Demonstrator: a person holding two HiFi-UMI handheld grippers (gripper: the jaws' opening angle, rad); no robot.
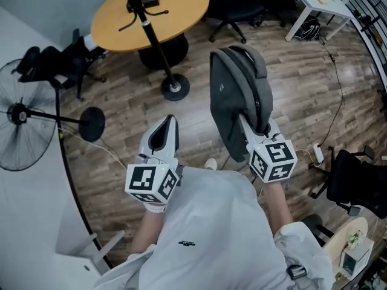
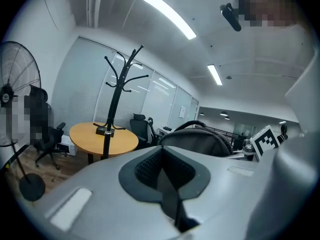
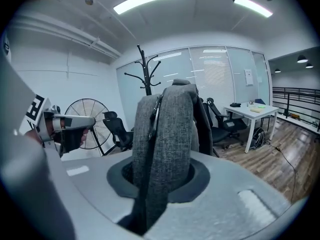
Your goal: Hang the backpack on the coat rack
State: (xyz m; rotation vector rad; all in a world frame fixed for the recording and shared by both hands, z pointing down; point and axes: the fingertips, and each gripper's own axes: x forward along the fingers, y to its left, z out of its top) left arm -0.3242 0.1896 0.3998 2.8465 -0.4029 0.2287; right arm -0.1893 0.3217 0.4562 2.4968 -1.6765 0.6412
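Office floor [image 1: 284, 77] is lying open ahead; backpack [image 1: 233, 95] is held up, short of the rack [image 1: 148, 29].
Right gripper [image 1: 254, 125] is clamping a grey fold of the backpack, the bag stretching lengthwise straight out ahead of it. Left gripper [image 1: 163, 132] is hovering alongside, jaws together, carrying nothing. Rack is standing upright by the table [image 1: 181, 8], ahead and left of the bag, nearer the left gripper, so I'm reckoning the bag is needing a leftward, upward swing to the hooks.

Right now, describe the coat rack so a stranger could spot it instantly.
Find the round wooden table. The coat rack stands beside it: a slim black pole on a round base. Unlike the nearby fan, it ends in bare hooks.
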